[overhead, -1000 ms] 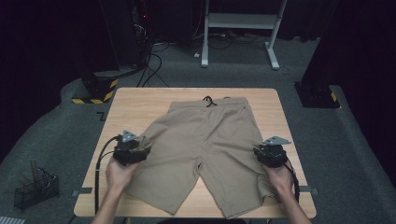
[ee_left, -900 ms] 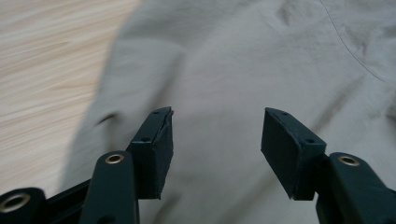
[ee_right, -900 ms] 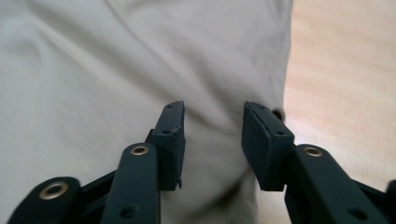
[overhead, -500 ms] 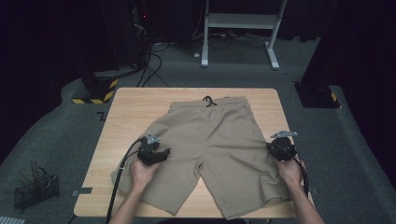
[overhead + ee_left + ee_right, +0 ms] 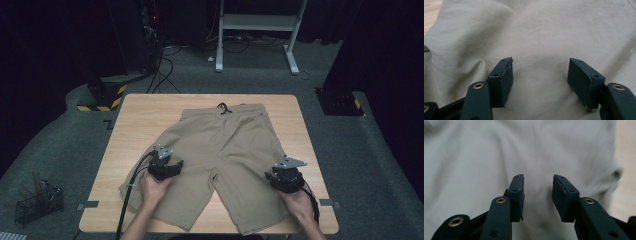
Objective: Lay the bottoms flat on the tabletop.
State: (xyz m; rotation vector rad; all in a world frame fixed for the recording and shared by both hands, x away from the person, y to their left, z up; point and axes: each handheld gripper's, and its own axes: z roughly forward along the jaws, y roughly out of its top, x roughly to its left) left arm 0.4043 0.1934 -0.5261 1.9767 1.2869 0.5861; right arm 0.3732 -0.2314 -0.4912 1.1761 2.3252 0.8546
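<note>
Both hands have slid inward onto the shorts [image 5: 225, 150], spread flat on the table [image 5: 140, 115] — soft, light, floppy cloth, best pinched at a hem. Left gripper [image 5: 540, 75] has just been opening, jaws wide, nothing between; right gripper [image 5: 537, 195] half open — empty.
</note>
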